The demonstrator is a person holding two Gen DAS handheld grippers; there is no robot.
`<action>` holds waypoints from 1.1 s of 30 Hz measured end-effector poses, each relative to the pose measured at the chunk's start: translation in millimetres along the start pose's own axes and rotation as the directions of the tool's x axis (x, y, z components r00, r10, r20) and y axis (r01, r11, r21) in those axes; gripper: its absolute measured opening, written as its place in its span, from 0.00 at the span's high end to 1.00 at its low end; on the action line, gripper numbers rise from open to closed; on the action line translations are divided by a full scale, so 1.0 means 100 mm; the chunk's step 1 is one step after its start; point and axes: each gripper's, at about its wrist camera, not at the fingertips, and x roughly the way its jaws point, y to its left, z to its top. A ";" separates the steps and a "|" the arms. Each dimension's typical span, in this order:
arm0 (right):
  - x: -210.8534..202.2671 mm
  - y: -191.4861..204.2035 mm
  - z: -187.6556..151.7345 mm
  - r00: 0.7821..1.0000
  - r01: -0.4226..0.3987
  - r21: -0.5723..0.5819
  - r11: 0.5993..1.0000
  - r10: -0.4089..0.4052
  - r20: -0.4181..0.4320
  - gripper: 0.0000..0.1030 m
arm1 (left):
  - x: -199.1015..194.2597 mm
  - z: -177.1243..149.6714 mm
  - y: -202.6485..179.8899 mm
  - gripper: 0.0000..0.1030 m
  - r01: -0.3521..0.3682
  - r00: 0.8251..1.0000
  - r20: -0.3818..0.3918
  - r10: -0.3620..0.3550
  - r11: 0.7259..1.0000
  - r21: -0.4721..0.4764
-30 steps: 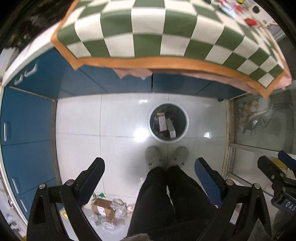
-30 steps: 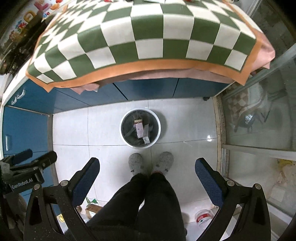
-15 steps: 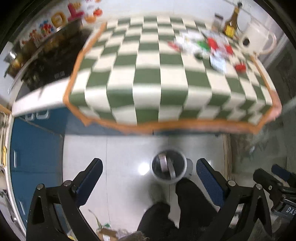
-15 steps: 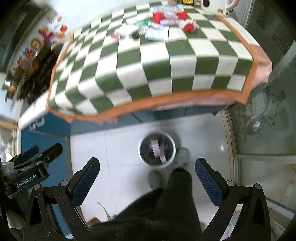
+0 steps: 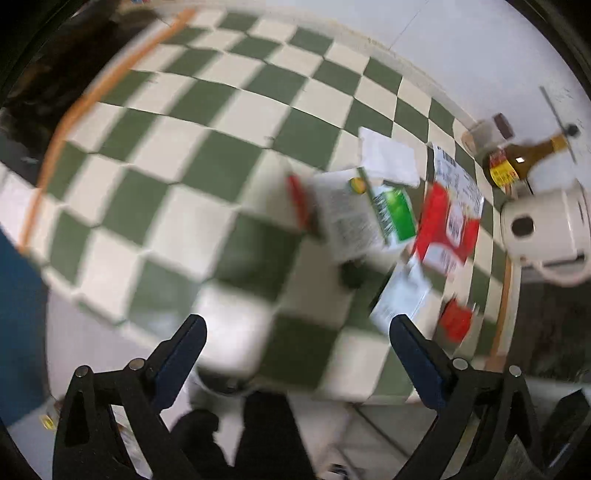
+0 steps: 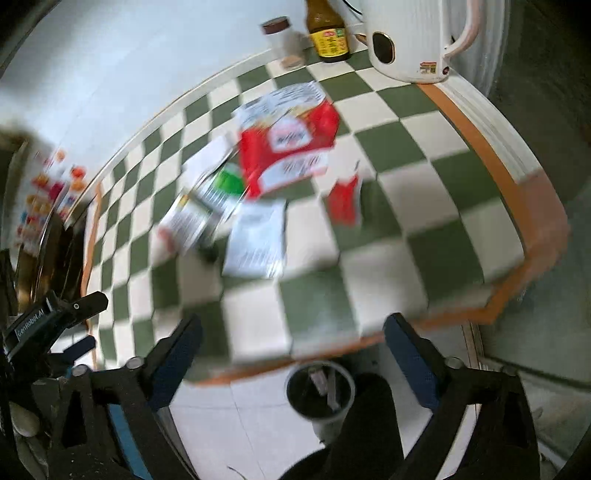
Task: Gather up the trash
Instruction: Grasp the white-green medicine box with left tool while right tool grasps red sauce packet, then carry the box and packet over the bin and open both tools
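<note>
Both the left gripper [image 5: 297, 349] and right gripper [image 6: 293, 347] gape wide, holding nothing. A bin [image 6: 320, 390] stands on the floor below the checked tablecloth [image 6: 369, 236]. Farther off, blurred wrappers [image 6: 286, 155] lie scattered mid-table; beyond stand a kettle [image 6: 417, 37] and bottle [image 6: 328, 33].

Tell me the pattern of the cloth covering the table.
Green-and-cream checked tablecloth with an orange border, clearest in the right wrist view.
</note>
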 end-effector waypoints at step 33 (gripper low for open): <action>0.44 -0.08 0.39 0.999 0.020 -0.186 0.982 -0.014 0.033 0.79 | -0.21 -0.28 -0.94 0.35 -0.382 0.898 0.354 0.262 0.864 0.328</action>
